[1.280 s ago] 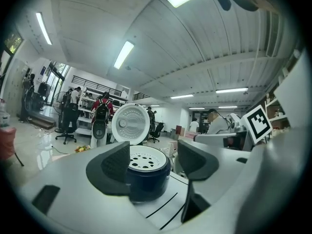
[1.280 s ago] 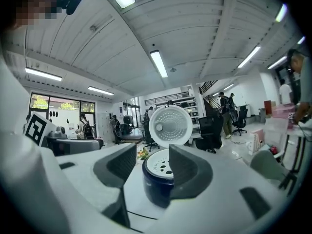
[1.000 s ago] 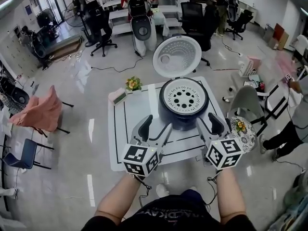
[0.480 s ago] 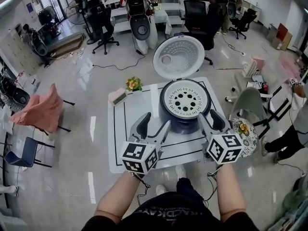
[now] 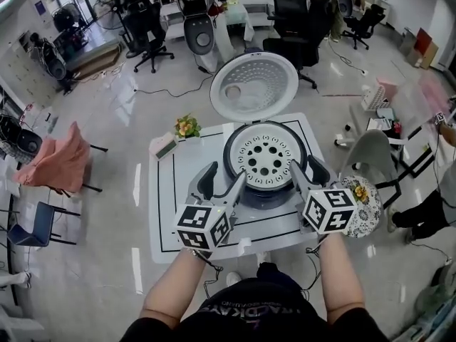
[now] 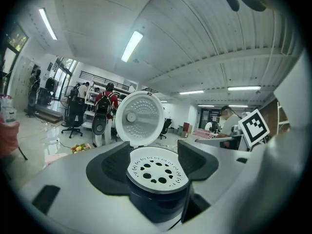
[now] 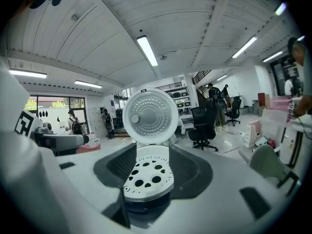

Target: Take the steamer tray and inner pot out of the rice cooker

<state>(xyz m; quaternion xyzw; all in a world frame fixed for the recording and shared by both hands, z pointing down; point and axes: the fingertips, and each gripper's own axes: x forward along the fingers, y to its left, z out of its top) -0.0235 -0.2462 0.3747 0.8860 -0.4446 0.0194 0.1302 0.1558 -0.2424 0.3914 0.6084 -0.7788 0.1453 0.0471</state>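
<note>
we hold both claws released, jaws spread wide and gripping nothing. the left claw [image 5: 222, 179] sits at the near-left of the rice cooker [image 5: 262, 194] and the right claw [image 5: 307, 171] at its near-right, so the cooker stands between them on the white surface [image 5: 171, 212]. the lid [image 5: 253, 87] is tipped back on the cooker's far side, which leaves the mouth open from above. the steamer tray [image 5: 263, 155], white and full of round holes, is seated flat in that mouth. the inner pot lies beneath it, hidden from us, so we judge the tray must come out first. in both gripper views the tray's near rim shows framed between the parted jaws, just ahead of them. we cannot tell whether any jaw touches the cooker. we read this mirrored placement as lining up for a two-sided pinch on opposite parts of the tray's rim, so it lifts level and does not tilt or snag on the cooker's wall.
</note>
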